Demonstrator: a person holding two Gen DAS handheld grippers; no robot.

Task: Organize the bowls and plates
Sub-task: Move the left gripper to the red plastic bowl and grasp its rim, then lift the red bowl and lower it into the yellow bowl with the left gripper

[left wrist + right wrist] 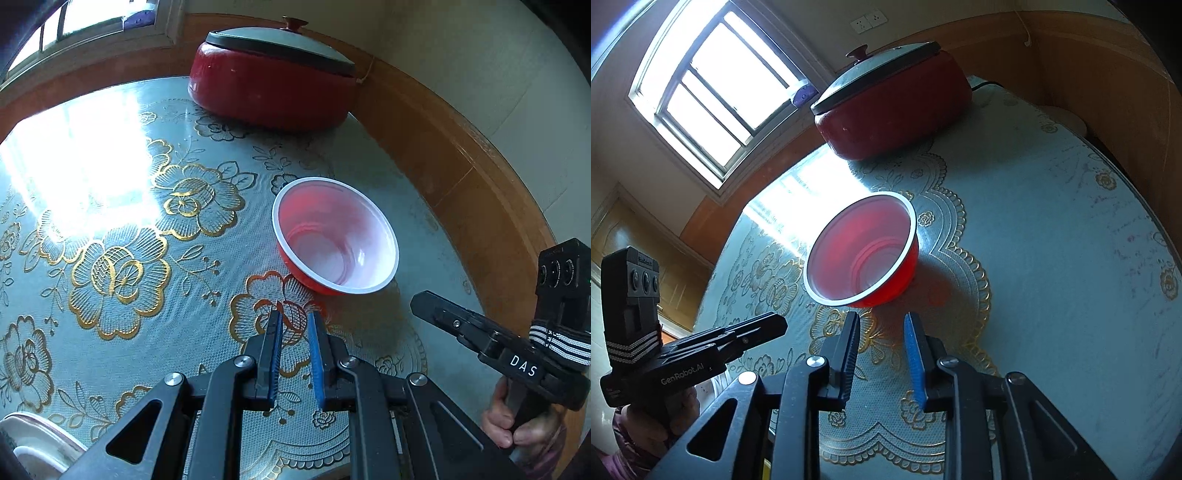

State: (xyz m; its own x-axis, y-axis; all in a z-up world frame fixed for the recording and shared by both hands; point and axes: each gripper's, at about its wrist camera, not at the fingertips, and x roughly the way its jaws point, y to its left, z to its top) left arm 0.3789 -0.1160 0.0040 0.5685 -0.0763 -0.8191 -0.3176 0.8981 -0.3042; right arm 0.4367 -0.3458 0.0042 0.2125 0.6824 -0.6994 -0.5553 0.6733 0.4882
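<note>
A red bowl [334, 236] with a white inside and white rim stands upright on the flowered tablecloth; it also shows in the right wrist view [864, 253]. My left gripper [294, 317] is open and empty, a short way in front of the bowl, jaws a little apart. My right gripper [881, 319] is open and empty, just short of the bowl's near side. The right gripper also shows in the left wrist view [421, 301], to the right of the bowl. The left gripper shows in the right wrist view [779, 325], at the left. A white plate's edge [33, 439] lies at the lower left.
A big red pot [273, 81] with a grey lid stands at the back of the table; it also shows in the right wrist view [897, 107]. A wooden wall panel [461, 177] runs along the table's right edge. A window [716, 85] glares on the cloth.
</note>
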